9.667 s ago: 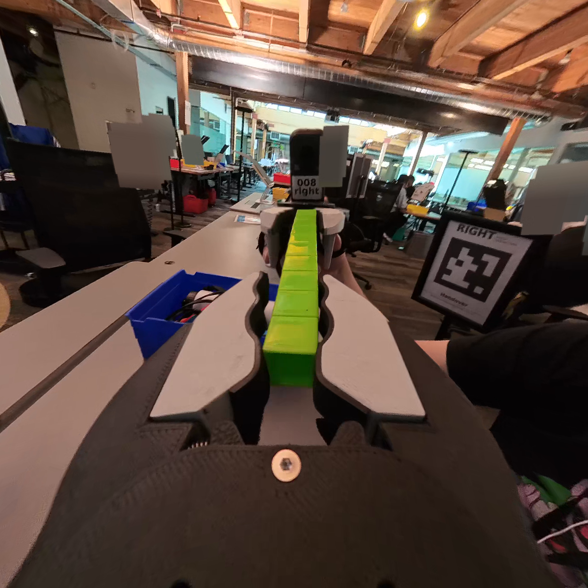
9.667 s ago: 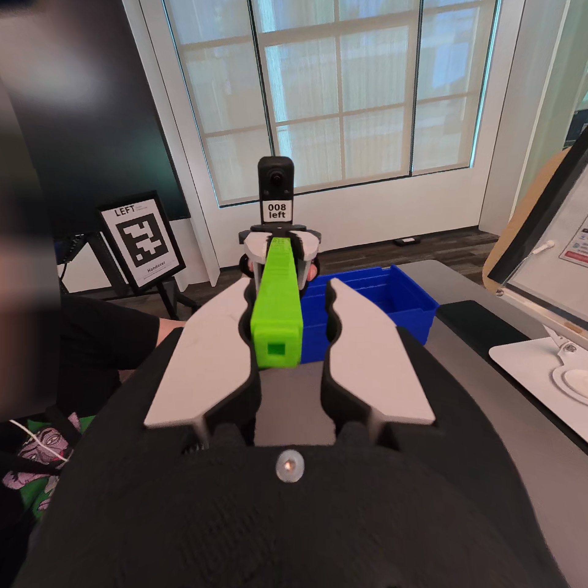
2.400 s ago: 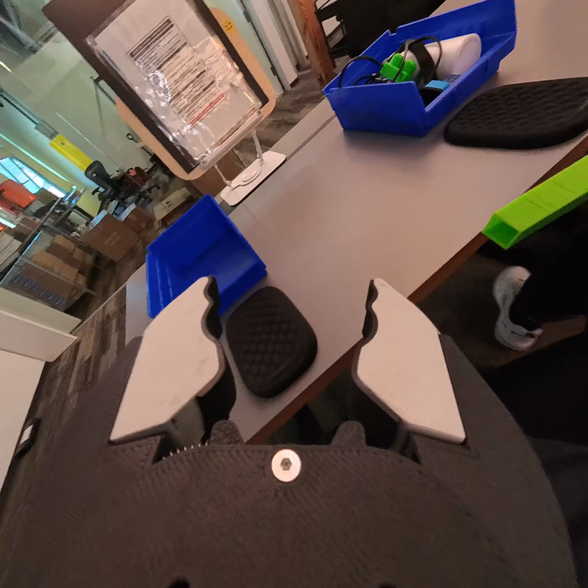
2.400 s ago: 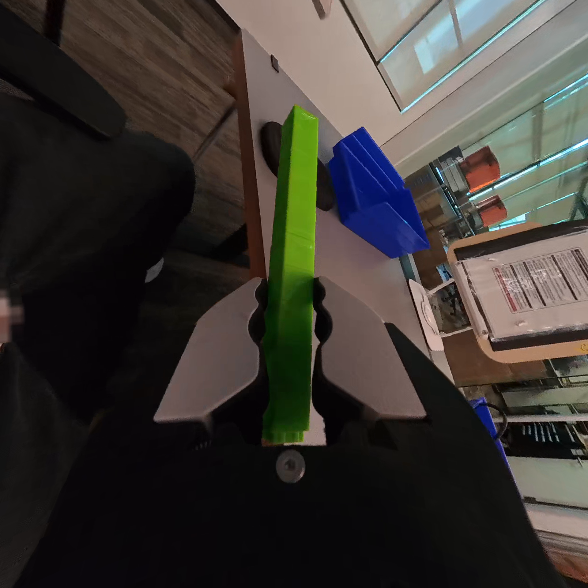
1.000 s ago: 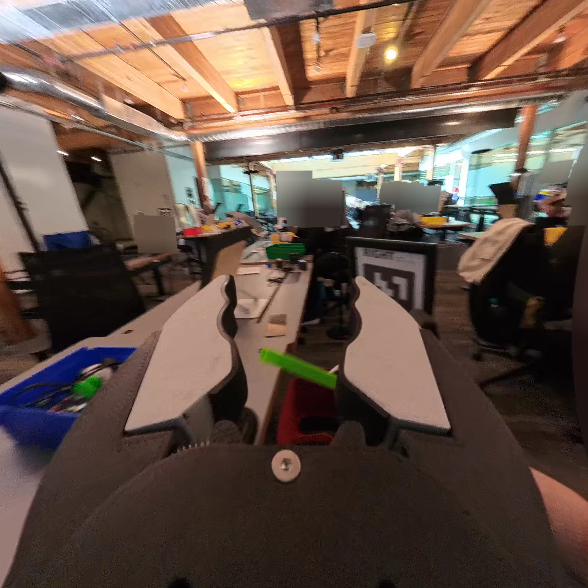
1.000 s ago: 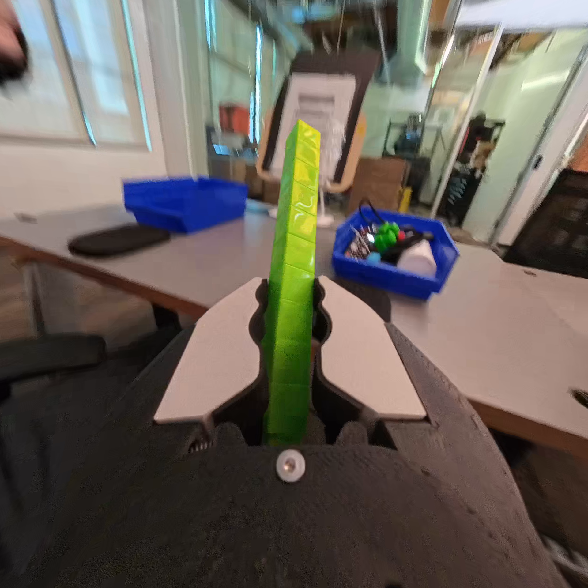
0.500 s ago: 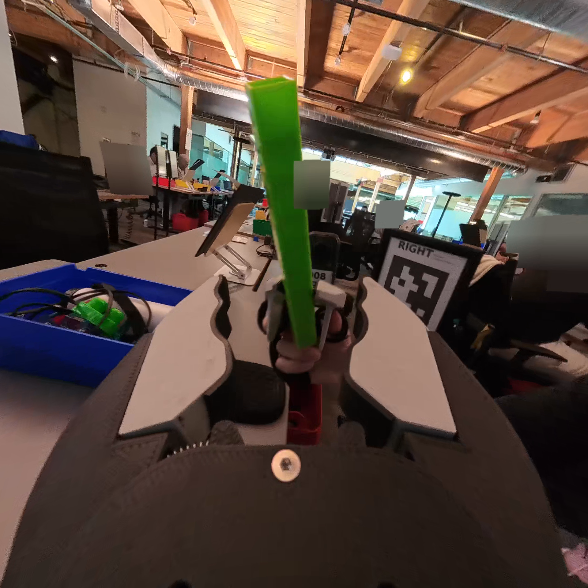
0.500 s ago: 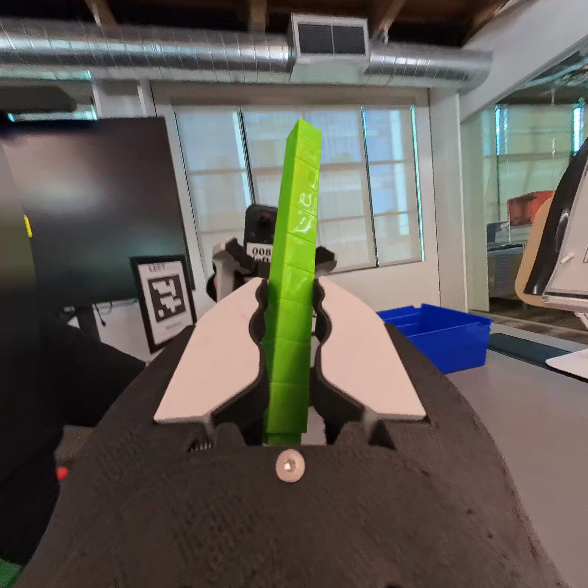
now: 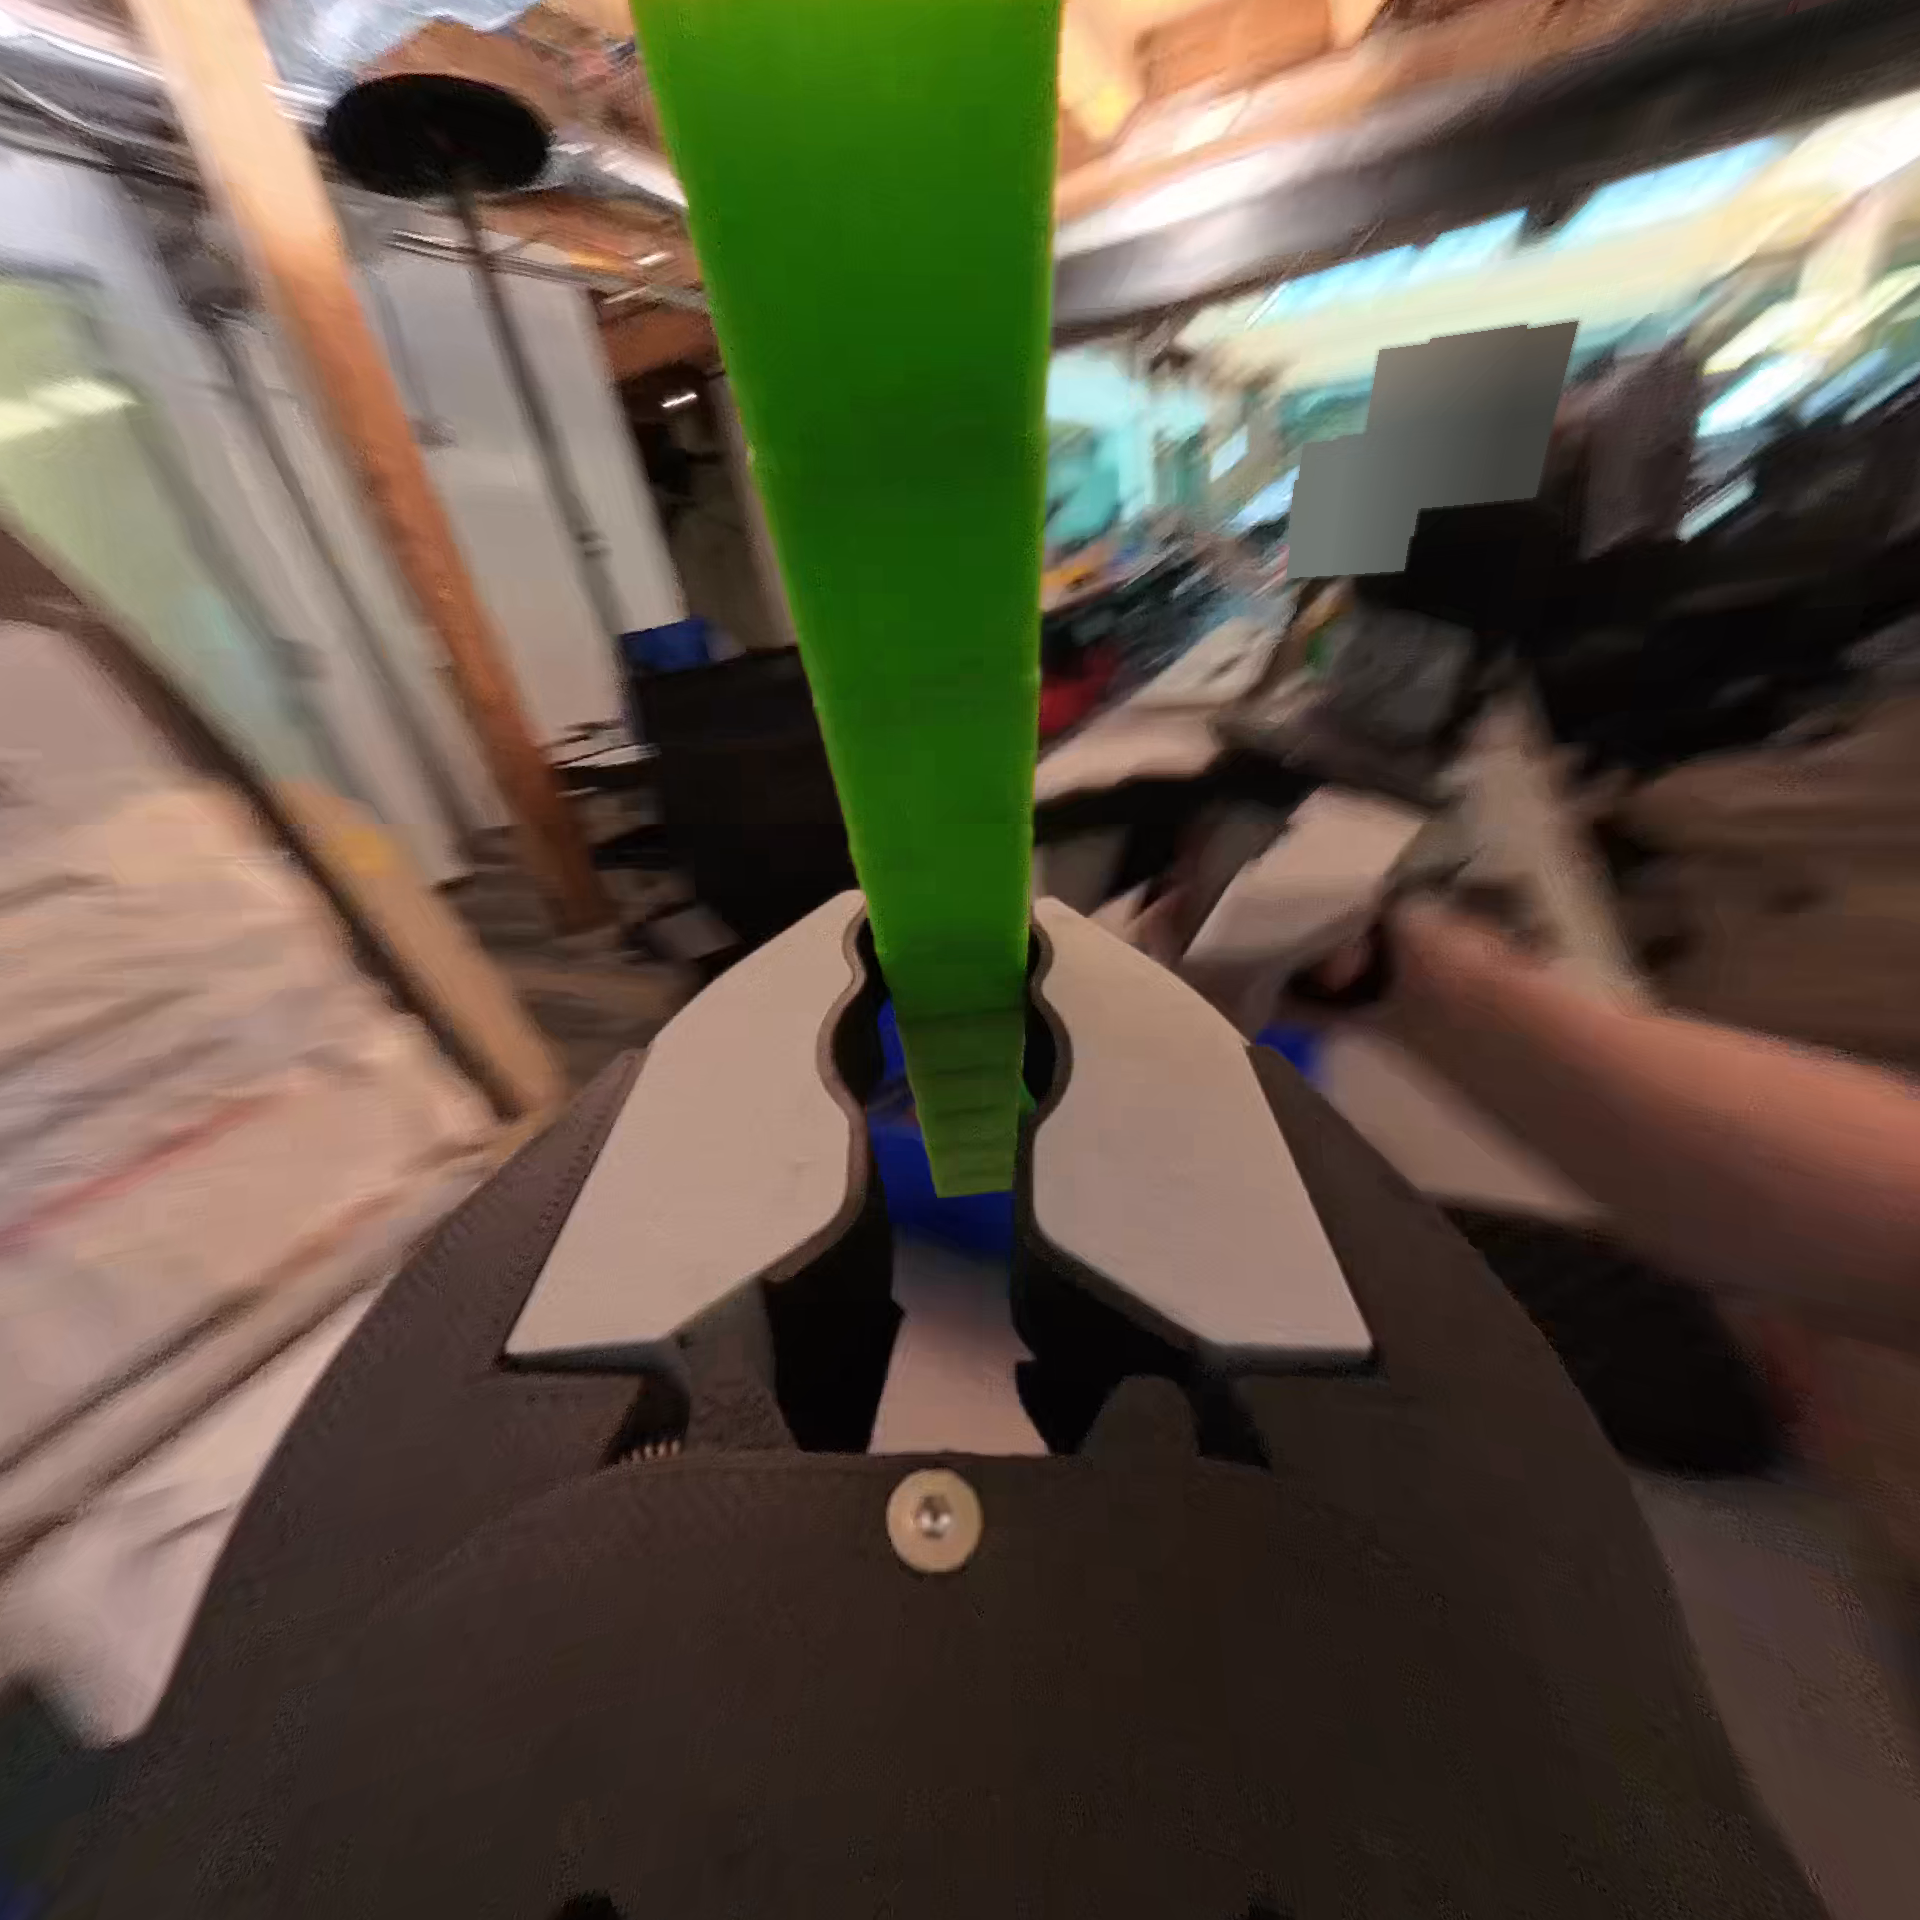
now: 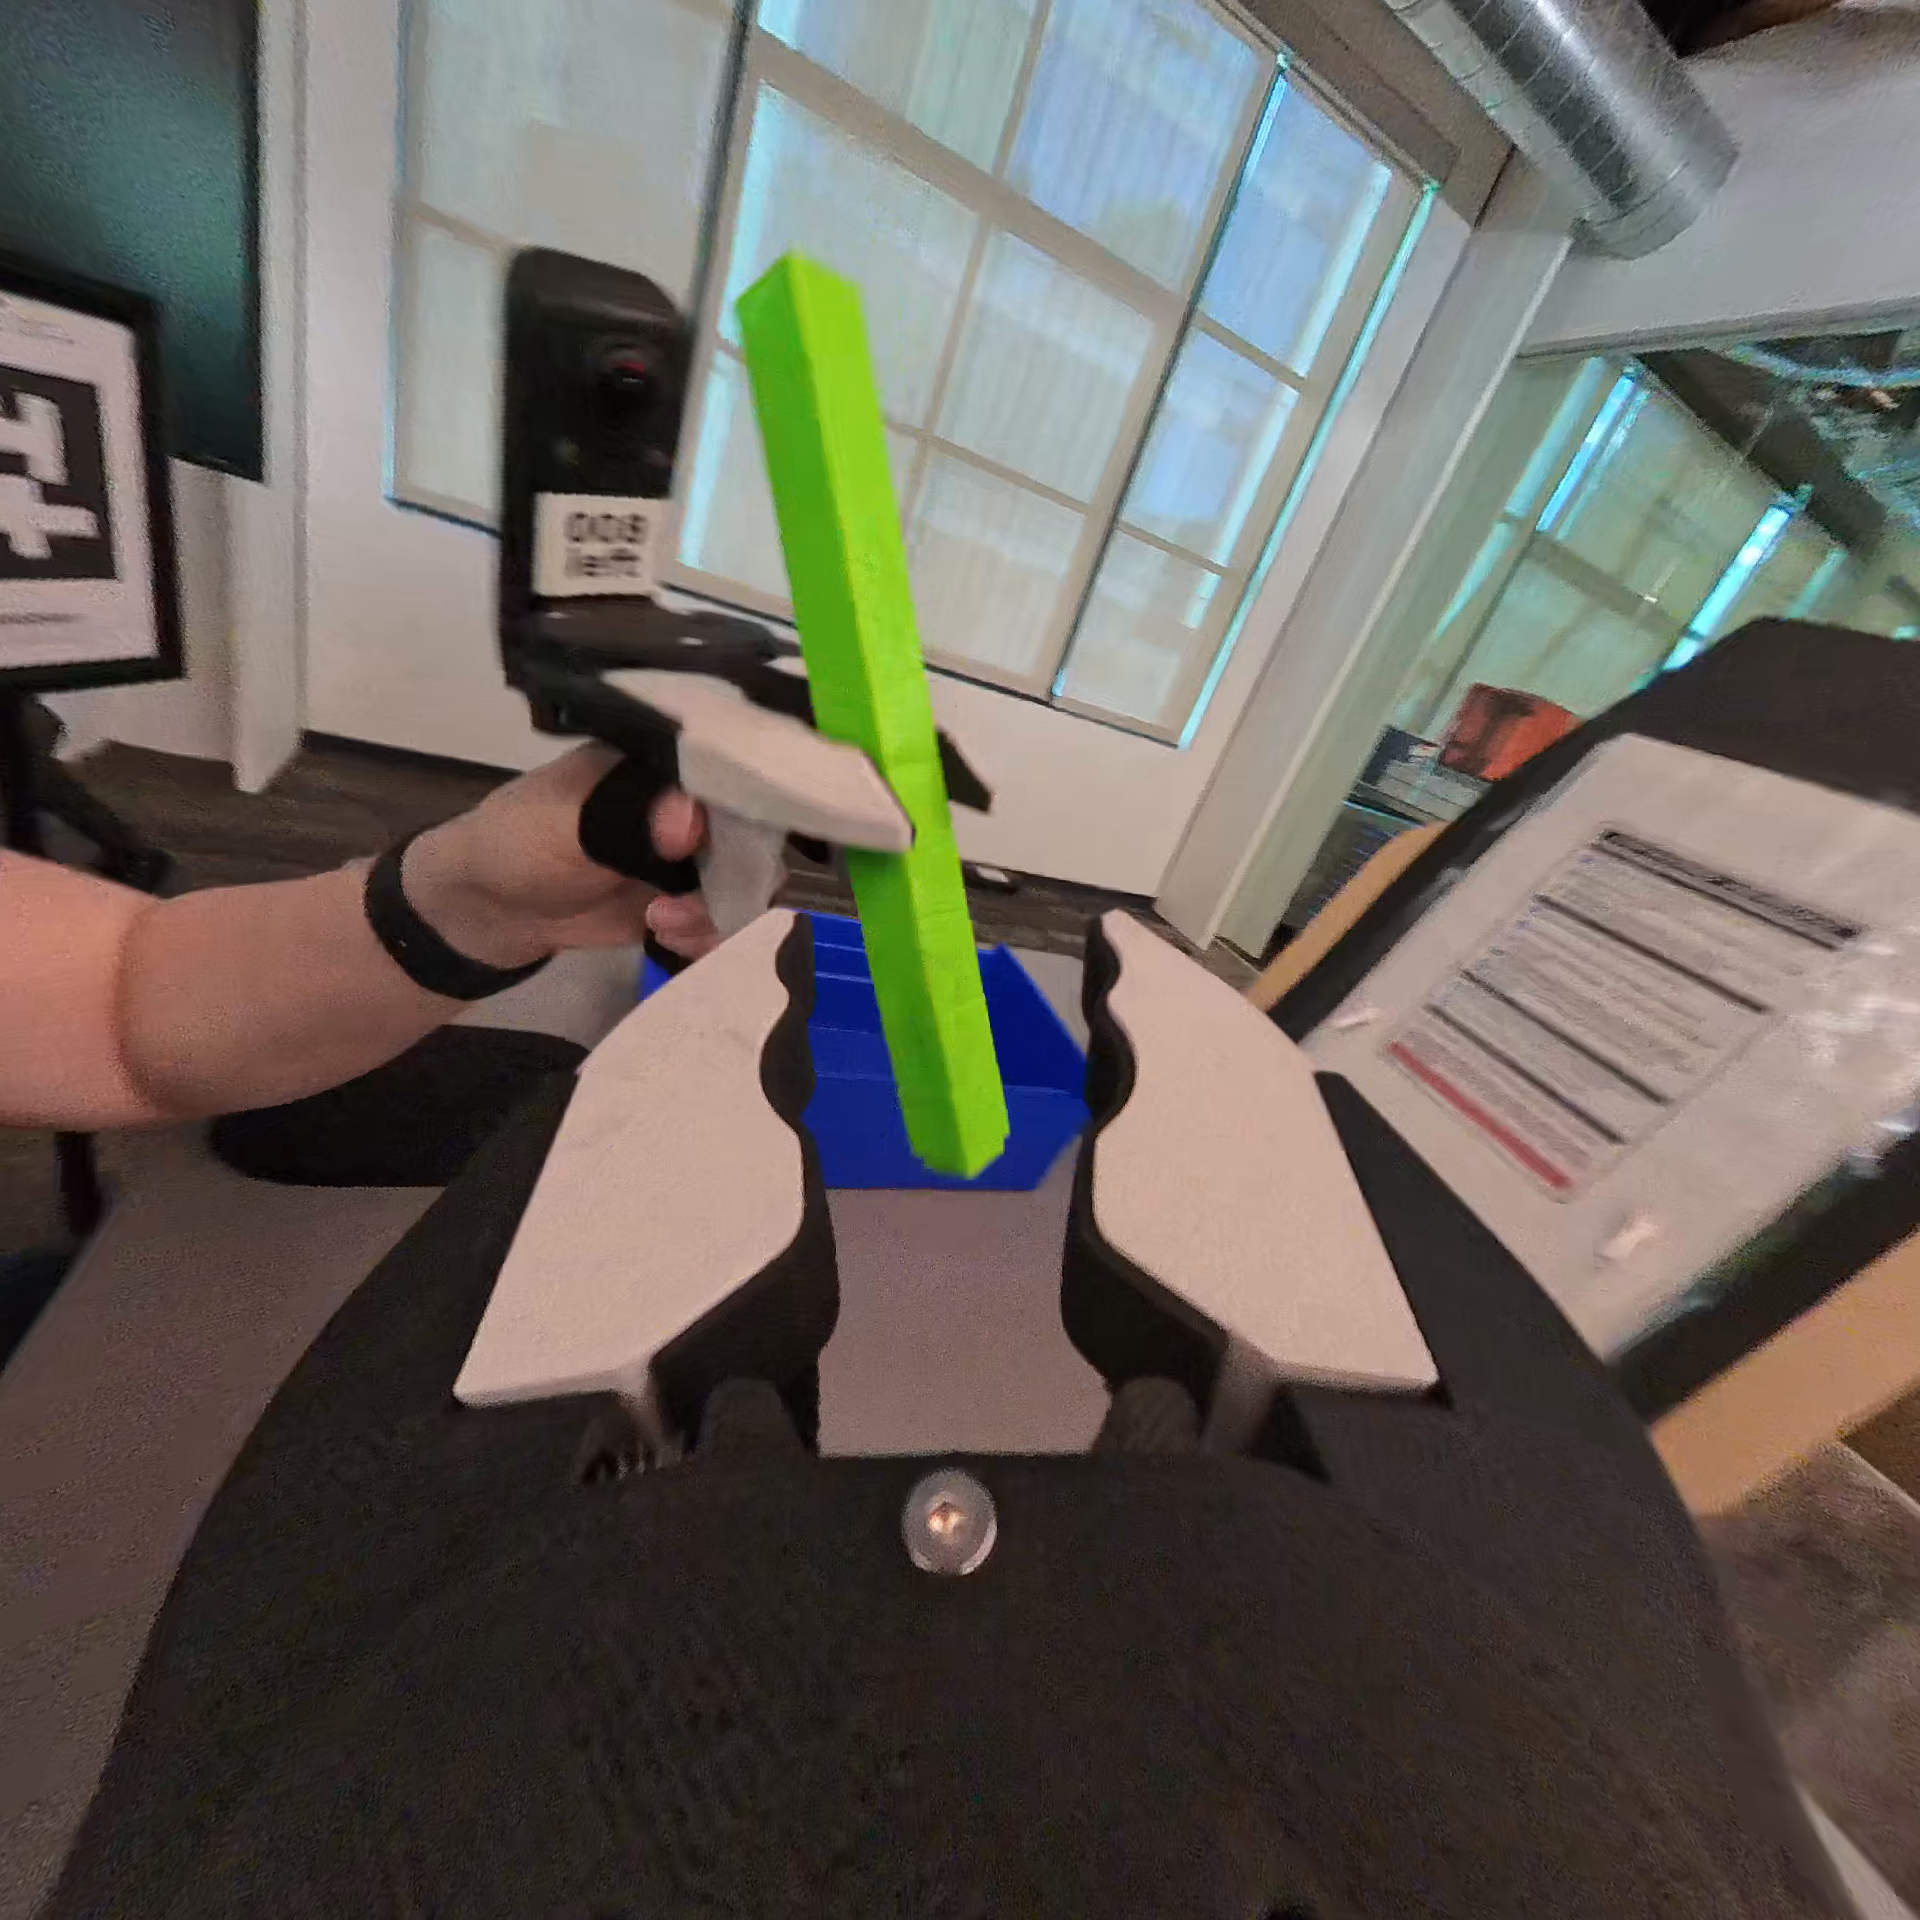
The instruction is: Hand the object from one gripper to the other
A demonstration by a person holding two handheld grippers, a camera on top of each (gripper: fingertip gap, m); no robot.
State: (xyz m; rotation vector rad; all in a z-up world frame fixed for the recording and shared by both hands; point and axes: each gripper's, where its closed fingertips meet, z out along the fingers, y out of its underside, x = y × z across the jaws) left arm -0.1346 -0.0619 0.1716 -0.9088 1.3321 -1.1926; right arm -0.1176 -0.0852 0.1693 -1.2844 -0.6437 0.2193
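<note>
Between the fingers of the left gripper point(image 9: 945, 1023) the green bar point(image 9: 883, 520) is standing nearly upright, clamped near its lower part. The right gripper point(image 10: 940, 1023) is facing it with jaws apart and empty; the bar's low end is hanging just in front of this gap, above the blue bin point(image 10: 935, 1049). The long axis is leaning slightly.

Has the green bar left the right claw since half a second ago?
Yes. The green bar sits in the left claw, ahead of the open right claw.
</note>
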